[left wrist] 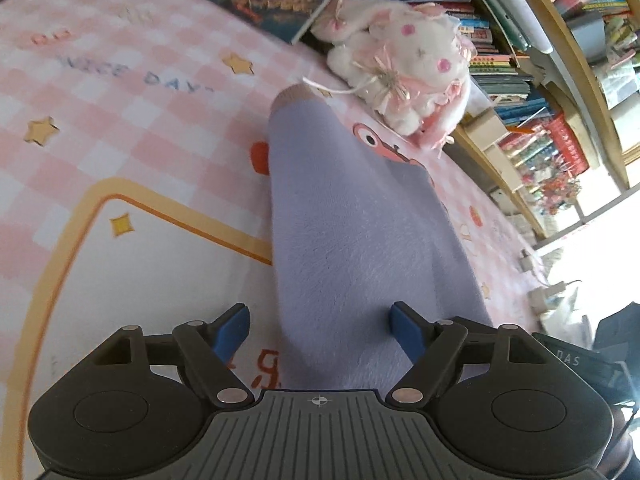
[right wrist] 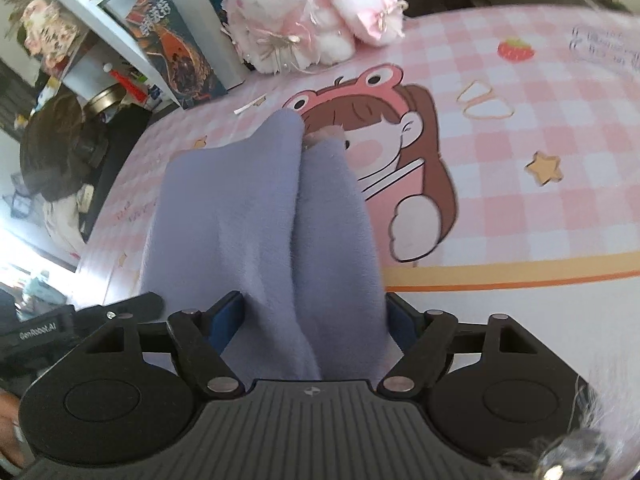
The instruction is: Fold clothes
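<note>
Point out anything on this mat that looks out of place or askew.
The plush rabbit lies tipped over at the mat's far edge, close to the lavender garment's cuff end. A small white strip lies loose nearby. Nothing looks spilled or damaged.

lilac garment runs between the left gripper's spread fingers toward a plush bunny at 1 o'clock.

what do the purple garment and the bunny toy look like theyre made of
The purple garment looks like soft brushed fleece or fuzzy knit: matte, with fine fibres standing along its folds and edges. The bunny toy appears to be white plush, with fluffy pile, pink dots and shiny ribbon bows. Exact fibres cannot be told from these views.
</note>
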The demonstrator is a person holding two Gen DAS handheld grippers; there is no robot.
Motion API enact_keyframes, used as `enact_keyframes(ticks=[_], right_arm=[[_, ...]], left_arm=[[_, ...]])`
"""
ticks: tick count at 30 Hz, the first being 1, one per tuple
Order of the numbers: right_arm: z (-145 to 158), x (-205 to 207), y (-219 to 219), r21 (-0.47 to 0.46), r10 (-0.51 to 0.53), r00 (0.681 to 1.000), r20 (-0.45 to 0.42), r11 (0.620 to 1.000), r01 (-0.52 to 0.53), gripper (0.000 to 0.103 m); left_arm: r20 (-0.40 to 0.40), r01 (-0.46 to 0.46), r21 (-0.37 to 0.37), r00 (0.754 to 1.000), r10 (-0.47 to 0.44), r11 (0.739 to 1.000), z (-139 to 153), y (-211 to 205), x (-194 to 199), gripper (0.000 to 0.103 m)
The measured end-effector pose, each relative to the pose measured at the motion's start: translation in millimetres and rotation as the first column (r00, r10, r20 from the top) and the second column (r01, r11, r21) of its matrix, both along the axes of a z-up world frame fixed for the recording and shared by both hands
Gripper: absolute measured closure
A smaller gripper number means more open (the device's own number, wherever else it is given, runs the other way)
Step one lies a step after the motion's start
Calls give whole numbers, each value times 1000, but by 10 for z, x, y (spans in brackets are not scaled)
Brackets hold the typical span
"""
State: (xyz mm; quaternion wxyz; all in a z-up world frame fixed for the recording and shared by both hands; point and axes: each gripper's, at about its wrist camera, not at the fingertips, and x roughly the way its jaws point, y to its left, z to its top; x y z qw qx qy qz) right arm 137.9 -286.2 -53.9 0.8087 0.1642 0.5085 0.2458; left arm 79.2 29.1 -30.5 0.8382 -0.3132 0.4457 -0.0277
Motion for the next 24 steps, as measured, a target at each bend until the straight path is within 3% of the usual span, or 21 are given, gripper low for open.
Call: enact_keyframes(ticks=[3, 6, 7, 10, 13, 14, 16, 18, 21, 24], right_arm=[[1, -5, 38, 3, -21, 1000, -5, 1000, 21, 35], [24, -50, 55, 18, -28, 999, -18, 999, 29, 51], [52, -89, 73, 20, -24, 1000, -8, 999, 25, 62], [202, -233, 184, -26, 17, 996, 85, 1000, -15, 75], [391, -455, 382, -137, 108, 966, 233, 987, -77, 78], [431, -529, 440, -175, 142, 955, 262, 980, -98, 78], [415, -583, 456, -193, 154, 956, 250, 975, -107, 78], [322, -541, 365, -162, 96, 980, 173, 984, -68, 76], [185, -416, 179, -64, -5, 998, 63, 998, 9, 60], [90, -317, 111, -8, -34, 999, -1, 999, 34, 54]], left_arm=[[6, 25, -33, 1000, -25, 999, -24, 25, 74, 26], [-4, 63, -22, 998, -63, 998, -16, -7, 135, 32], [-7, 80, 0, 997, -80, 997, -3, -21, 147, 39], [21, 130, 97, 991, -132, 987, 121, -116, 123, 58], [45, 219, 245, 971, -236, 944, 279, -313, 59, 58], [37, 239, 258, 966, -257, 936, 275, -328, 59, 58], [9, 246, 210, 967, -253, 946, 206, -250, 95, 54], [-14, 230, 135, 973, -230, 964, 134, -137, 139, 50], [-32, 213, 46, 977, -212, 976, 55, -2, 193, 47], [-42, 213, -22, 976, -213, 977, -39, 68, 237, 44]])
